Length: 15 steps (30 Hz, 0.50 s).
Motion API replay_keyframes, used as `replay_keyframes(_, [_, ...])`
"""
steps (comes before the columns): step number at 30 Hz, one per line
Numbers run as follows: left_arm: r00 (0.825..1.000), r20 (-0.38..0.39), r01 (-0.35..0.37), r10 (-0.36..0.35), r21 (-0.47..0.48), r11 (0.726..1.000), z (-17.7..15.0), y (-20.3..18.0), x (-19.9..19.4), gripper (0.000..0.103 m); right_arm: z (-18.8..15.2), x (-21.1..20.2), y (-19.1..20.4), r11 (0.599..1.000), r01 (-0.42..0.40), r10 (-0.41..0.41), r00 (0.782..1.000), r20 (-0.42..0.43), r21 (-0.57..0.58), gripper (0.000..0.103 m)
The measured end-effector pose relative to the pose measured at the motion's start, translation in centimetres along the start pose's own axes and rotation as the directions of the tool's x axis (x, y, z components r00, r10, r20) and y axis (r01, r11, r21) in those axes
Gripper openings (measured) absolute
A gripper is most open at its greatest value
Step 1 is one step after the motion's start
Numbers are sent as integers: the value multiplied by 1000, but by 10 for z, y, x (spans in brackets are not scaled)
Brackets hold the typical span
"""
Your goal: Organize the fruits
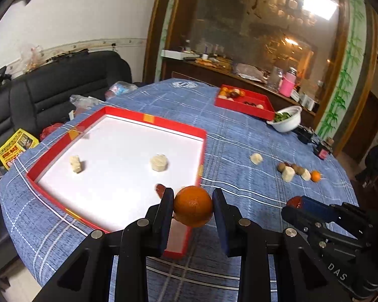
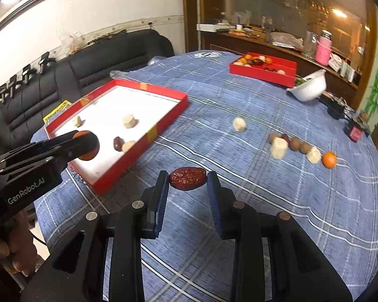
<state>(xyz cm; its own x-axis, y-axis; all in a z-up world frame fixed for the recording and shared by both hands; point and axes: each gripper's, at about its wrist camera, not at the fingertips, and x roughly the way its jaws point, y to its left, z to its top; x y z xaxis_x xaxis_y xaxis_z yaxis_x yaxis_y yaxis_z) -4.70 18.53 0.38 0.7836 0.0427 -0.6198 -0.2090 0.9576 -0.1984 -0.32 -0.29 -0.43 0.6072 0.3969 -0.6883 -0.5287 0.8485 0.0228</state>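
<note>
My left gripper is shut on an orange and holds it over the near corner of the red tray with a white floor. In the right wrist view the left gripper hangs over the tray. My right gripper is shut on a dark red date above the blue cloth, right of the tray. The tray holds two pale fruit pieces, a third pale piece and a brown fruit. More fruits and a small orange lie on the cloth.
A second red tray with mixed fruits stands at the far side. A white bowl of greens tilts beside it. Small dark jars sit at the right table edge. A black sofa is beyond the left edge.
</note>
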Motion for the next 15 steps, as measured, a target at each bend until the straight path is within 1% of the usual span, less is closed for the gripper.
replay_keyframes(7, [998,31,-51,53,-59,997,11,31,-2,30,17,9,27,998,-38,38,999,8,-45,30])
replay_keyframes(15, [992,40,-115,120,-103,988,21,62,4,30,37,22,54,993,-82,83,996,16,-84,30])
